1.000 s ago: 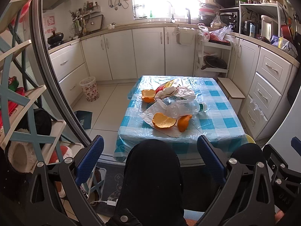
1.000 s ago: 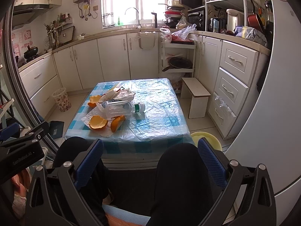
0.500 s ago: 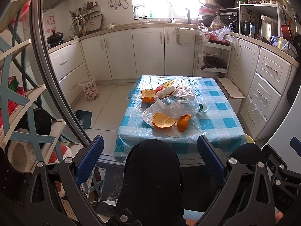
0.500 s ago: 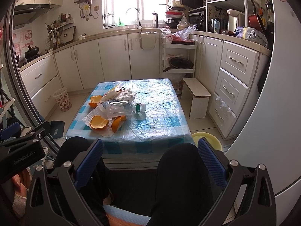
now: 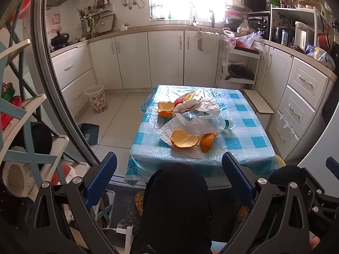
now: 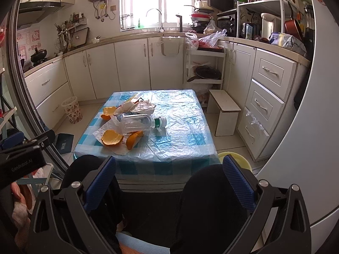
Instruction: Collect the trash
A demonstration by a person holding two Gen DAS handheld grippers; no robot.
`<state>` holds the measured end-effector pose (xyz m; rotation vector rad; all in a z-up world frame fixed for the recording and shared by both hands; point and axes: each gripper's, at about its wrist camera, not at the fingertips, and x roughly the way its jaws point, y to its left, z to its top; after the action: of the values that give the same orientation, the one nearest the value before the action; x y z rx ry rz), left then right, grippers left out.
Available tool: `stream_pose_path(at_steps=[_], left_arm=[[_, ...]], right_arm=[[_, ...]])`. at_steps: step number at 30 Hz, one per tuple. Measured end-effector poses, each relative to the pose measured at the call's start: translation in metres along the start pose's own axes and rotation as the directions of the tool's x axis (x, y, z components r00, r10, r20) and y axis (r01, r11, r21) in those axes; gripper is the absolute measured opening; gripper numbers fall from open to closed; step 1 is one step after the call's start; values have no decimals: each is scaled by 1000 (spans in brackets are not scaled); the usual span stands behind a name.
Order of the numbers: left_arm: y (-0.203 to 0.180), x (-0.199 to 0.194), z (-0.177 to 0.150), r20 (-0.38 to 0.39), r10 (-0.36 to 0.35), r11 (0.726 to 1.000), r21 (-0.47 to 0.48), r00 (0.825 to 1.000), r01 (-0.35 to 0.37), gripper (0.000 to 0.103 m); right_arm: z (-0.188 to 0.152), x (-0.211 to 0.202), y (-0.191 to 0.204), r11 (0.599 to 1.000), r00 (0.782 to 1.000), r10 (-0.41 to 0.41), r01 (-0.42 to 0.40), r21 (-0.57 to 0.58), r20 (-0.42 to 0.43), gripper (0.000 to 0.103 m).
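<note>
Both the left gripper (image 5: 169,175) and right gripper (image 6: 169,175) hang wide and empty, well short of the surface (image 6: 186,146); orange peels (image 6: 111,140), a plastic bottle (image 6: 139,123) and wrappers (image 6: 138,106) crowd its left edge, awaiting pickup.

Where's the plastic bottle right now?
The bottle lies on its side on the table, left of centre in the right wrist view, cap pointing right, just behind the two nearest orange peels.
</note>
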<state>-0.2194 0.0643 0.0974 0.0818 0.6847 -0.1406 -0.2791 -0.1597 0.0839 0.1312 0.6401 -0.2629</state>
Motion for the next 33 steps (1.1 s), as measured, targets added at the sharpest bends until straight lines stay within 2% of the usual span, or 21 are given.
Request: stream_pose_path(at_steps=[6, 12, 19, 23, 26, 30, 31, 33], left_arm=[[9, 44, 17, -44, 50, 999, -1, 998, -50, 95], [14, 92, 32, -121, 5, 1000, -19, 993, -7, 95], [13, 182, 28, -255, 48, 999, -2, 966, -50, 95], [5, 225, 30, -322, 0, 999, 45, 947, 15, 95], [-8, 250, 37, -334, -1, 991, 128, 943, 46, 95], [-26, 285, 43, -373, -2, 960, 260, 928, 107, 82], [-28, 293, 43, -386, -1, 952, 282, 922, 119, 72], [-31, 307, 43, -413, -11, 941, 304, 911, 150, 62]], right_arm=[[7, 43, -6, 998, 998, 66, -66, -4, -25, 96], [15, 96, 0, 990, 988, 136, -138, -17, -77, 96], [14, 165, 12, 973, 953, 231, -231, 22, -197, 96], [23, 187, 16, 968, 945, 244, -249, 3, -218, 96], [32, 201, 12, 967, 940, 247, -255, -3, -235, 96], [42, 220, 10, 965, 939, 240, -258, -45, -245, 96], [44, 226, 8, 965, 939, 237, -258, -55, -249, 96], [46, 238, 3, 961, 930, 250, -272, -47, -269, 96]])
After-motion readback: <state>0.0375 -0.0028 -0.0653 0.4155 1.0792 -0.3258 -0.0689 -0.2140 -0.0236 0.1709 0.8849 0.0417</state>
